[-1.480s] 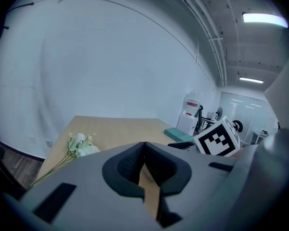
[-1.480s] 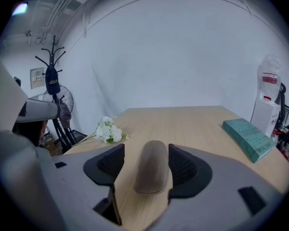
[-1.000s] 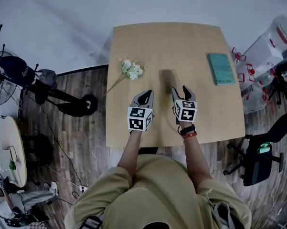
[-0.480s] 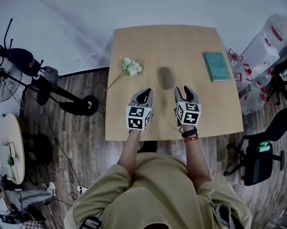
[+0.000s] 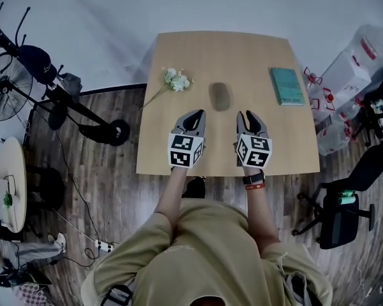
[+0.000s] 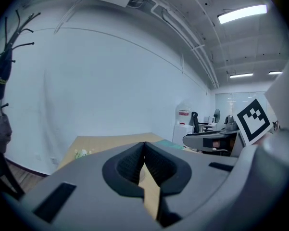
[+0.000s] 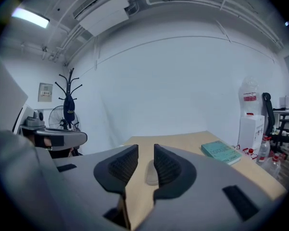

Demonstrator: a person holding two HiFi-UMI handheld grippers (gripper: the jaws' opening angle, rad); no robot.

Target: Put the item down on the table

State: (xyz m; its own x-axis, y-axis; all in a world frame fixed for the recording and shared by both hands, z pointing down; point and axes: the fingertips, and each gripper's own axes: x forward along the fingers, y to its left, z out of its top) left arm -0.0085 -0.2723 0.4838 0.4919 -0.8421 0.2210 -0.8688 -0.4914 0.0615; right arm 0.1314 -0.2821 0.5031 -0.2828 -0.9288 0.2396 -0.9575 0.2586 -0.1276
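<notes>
The right hand-held gripper [image 5: 246, 115] has just been closing its jaws. They now stand narrow, a slim gap between the ribbed pads and nothing in it. The left hand-held gripper [image 5: 195, 113] has its jaws together, tips meeting, and it is empty. Both are held side by side above the near part of the worktop [image 5: 242, 50], not far in from its near edge, pointing toward the far edge.

Just beyond them, between their two lines of aim, the item [image 5: 220, 96] lies flat on the worktop. It is a dark oval shape, touched by neither hand-held gripper, and through the right hand-held gripper's gap it shows ahead on the wood. It sits about midway across, well apart from every edge.

A small bunch of white flowers [image 5: 176, 80] lies left of the item, its stem running toward the left edge. A teal book [image 5: 287, 86] lies flat near the right edge. Bare wood separates the item from each, and the far stretch behind it is open up to the far edge.

Around the worktop are wood floor [image 5: 108, 183], a standing fan [image 5: 1, 99] at left and an office chair [image 5: 338, 218] at right.
</notes>
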